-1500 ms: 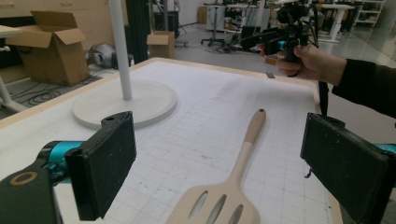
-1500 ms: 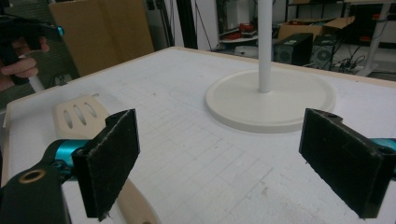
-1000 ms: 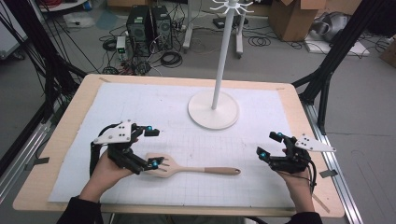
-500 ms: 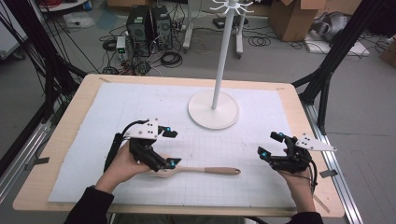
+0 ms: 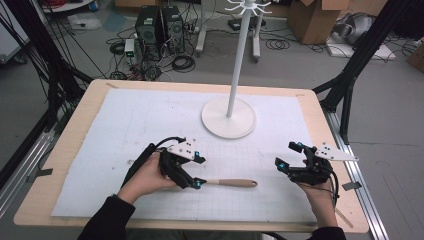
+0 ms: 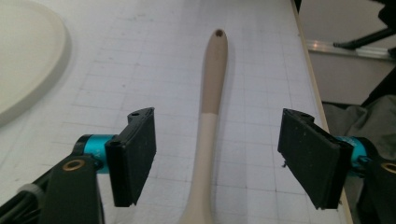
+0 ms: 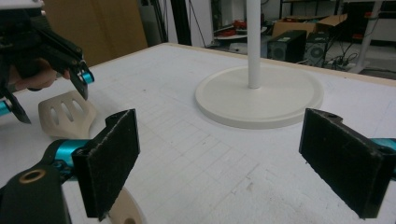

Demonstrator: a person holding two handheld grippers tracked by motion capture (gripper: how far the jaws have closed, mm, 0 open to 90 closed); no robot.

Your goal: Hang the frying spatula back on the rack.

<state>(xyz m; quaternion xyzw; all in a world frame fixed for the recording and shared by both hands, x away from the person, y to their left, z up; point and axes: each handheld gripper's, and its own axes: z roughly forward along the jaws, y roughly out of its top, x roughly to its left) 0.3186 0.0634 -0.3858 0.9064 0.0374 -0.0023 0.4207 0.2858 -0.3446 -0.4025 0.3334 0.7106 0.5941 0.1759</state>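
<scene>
A beige slotted spatula lies flat on the white gridded mat, its handle [image 5: 232,183] pointing right. My left gripper [image 5: 200,173] sits low over the spatula's neck and hides the head in the high view. In the left gripper view the handle [image 6: 212,93] runs up between the two black pads, which stand apart from it on both sides; my left gripper [image 6: 217,154] is open, its jaws having just been closing. My right gripper [image 5: 287,156] rests open near the table's right edge, with nothing between the jaws. From the right gripper view [image 7: 224,163] I see the spatula's slotted head [image 7: 65,112].
A white stand with a round base [image 5: 228,118] and a tall pole rises at the mat's far centre, also seen as the base [image 7: 259,98] ahead of the right gripper. The wooden table edge [image 5: 325,130] runs on the right. Computers and cables lie on the floor beyond.
My left gripper has moved right and down along the spatula, from beside its head to over its neck, and its jaws stand narrower. The right gripper has not moved.
</scene>
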